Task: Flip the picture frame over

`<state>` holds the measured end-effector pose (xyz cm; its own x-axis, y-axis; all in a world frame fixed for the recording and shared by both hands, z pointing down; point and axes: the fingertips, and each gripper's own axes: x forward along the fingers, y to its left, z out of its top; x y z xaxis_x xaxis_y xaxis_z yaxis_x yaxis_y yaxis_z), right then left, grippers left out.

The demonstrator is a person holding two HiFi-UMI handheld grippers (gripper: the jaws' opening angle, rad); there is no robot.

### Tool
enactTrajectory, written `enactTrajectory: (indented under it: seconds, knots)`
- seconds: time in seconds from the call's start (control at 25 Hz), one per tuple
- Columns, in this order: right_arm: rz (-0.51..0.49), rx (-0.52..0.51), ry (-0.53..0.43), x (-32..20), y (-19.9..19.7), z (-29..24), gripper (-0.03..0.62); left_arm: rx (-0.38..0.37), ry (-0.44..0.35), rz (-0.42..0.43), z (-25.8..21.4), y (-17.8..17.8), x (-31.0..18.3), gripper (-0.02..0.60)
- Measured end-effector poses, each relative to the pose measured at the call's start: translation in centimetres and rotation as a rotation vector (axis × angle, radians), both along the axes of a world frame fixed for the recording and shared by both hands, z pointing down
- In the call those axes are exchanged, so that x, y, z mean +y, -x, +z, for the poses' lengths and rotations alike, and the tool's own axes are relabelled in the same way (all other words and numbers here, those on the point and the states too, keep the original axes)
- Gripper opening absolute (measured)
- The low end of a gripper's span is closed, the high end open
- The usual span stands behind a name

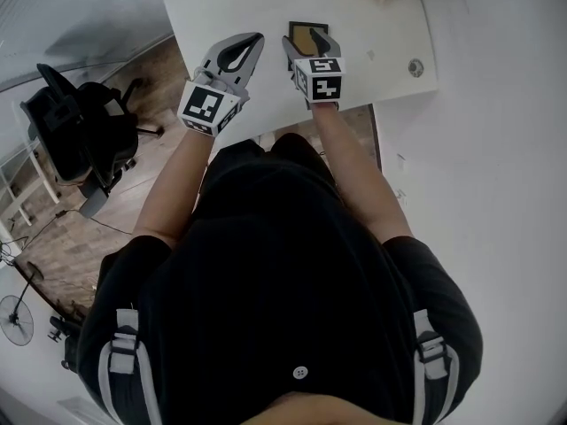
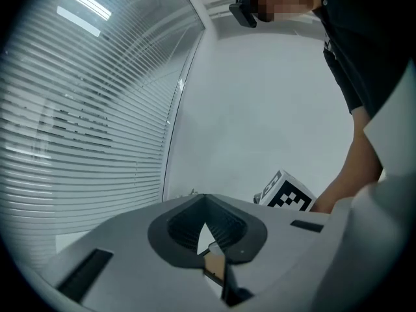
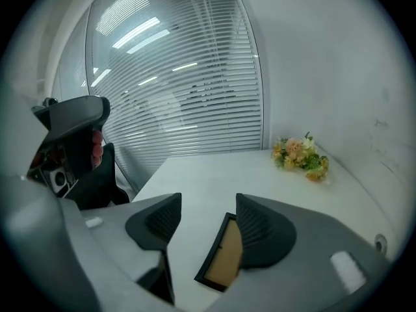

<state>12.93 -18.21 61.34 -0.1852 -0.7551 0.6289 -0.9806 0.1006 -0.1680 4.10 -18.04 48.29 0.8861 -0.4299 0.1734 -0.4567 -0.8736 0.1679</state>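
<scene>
The picture frame (image 1: 306, 32) lies flat on the white table (image 1: 213, 7), brown backing up inside a black rim. My right gripper (image 1: 310, 42) hovers over its near edge, open. In the right gripper view the frame (image 3: 224, 262) shows between the jaws, with its right side hidden under the right finger (image 3: 263, 233); the pads do not press on it. My left gripper (image 1: 255, 39) is just left of the frame, above the table, its fingertips together with nothing gripped. In the left gripper view (image 2: 205, 200) a brown sliver of the frame (image 2: 215, 265) shows through the hollow behind the tips.
A small bunch of flowers (image 3: 300, 155) sits at the table's far side. A round grommet (image 1: 415, 67) is set in the table's near right corner. A black office chair (image 1: 75, 135) stands left of the table, a fan (image 1: 16, 320) on the floor, blinds beyond.
</scene>
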Motion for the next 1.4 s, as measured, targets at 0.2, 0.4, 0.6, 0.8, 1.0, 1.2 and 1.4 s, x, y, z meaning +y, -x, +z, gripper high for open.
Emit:
enactTrajectory:
  seconds: [0.2,0.4,0.6,0.8,1.0,1.2,1.4]
  knots:
    - [0.02,0.027,0.041,-0.5,-0.1,2.4,0.234,-0.002,0.011,-0.016,1.8,-0.3,-1.0,0.005]
    - [0.037,0.042,0.096,-0.4,-0.1,5.0,0.207,-0.006,0.037,-0.028,3.8,-0.6,-1.7,0.005]
    - [0.055,0.049,0.149,-0.4,0.0,7.2,0.187,-0.028,0.064,-0.029,6.2,-0.9,-2.2,0.005]
    - [0.073,0.057,0.197,-0.3,-0.2,9.4,0.158,-0.045,0.093,-0.028,8.2,-1.3,-2.4,0.005]
    - [0.085,0.053,0.234,-0.4,-0.2,10.9,0.15,-0.054,0.114,-0.029,9.4,-1.3,-2.7,0.005]
    - [0.094,0.058,0.258,-0.2,-0.2,12.0,0.144,-0.054,0.132,-0.027,10.2,-1.6,-2.6,0.005]
    - [0.079,0.067,0.265,-0.2,0.0,13.2,0.139,-0.056,0.144,-0.03,11.3,-2.1,-2.7,0.005]
